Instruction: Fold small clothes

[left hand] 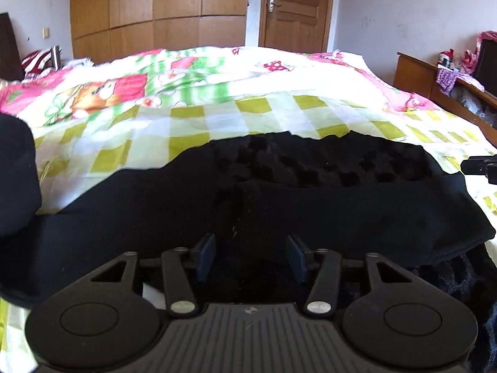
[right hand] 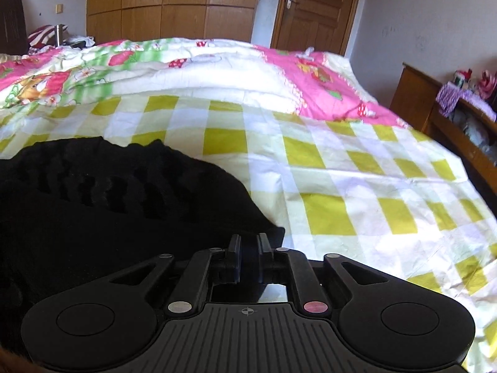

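Observation:
A black garment lies spread across the yellow-checked sheet, its upper part fluffy and its lower band smooth. My left gripper hovers over the garment's near middle. It is open, with the blue pads well apart and only flat fabric below them. In the right wrist view the same garment fills the left side. My right gripper sits at its right corner, fingers drawn narrow with black fabric pinched between them. The right gripper's tip also shows at the right edge of the left wrist view.
A pink, green and white quilt is bunched across the far half of the bed. A wooden shelf with toys runs along the right side. Wardrobe and door stand behind. A dark bulky shape fills the left edge.

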